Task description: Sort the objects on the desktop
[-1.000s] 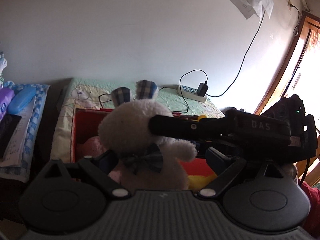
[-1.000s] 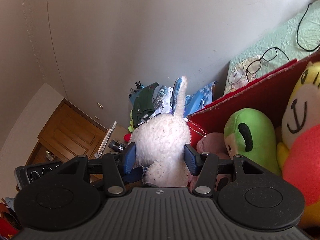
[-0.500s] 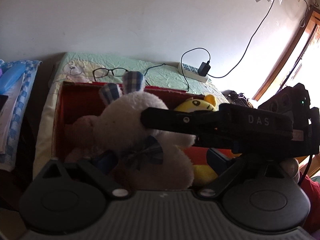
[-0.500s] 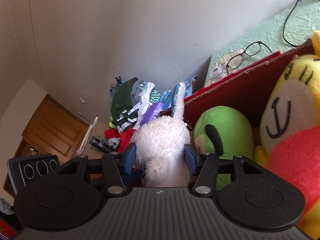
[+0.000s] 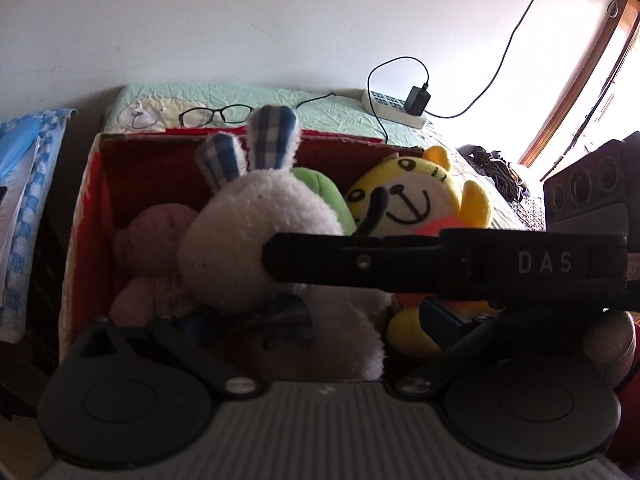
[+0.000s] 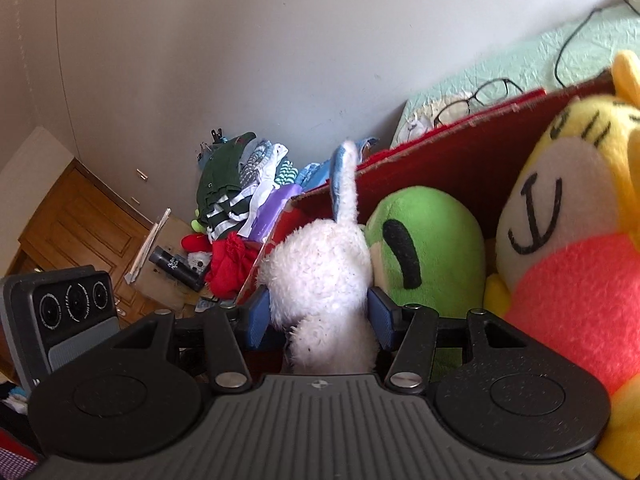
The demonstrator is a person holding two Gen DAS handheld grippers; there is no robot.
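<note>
left wrist view: the white plush rabbit (image 5: pixel 256 248), with plaid ears and bow, has sunk from above the red storage box (image 5: pixel 86 216) to among the toys inside, between a pink plush (image 5: pixel 154 248) and a green plush (image 5: pixel 320 192), so only the release seems left. the left gripper (image 5: pixel 316 320) has its jaws spread wide around the body; the right gripper (image 6: pixel 322 316) has its jaws clamped on its fluffy white head.

A pale green crinkled cloth (image 5: pixel 340 116) covers the surface; on it sit a red box (image 5: pixel 86 216) near, eyeglasses (image 5: pixel 216 115) behind it, a white power strip (image 5: pixel 394 109) far right.
</note>
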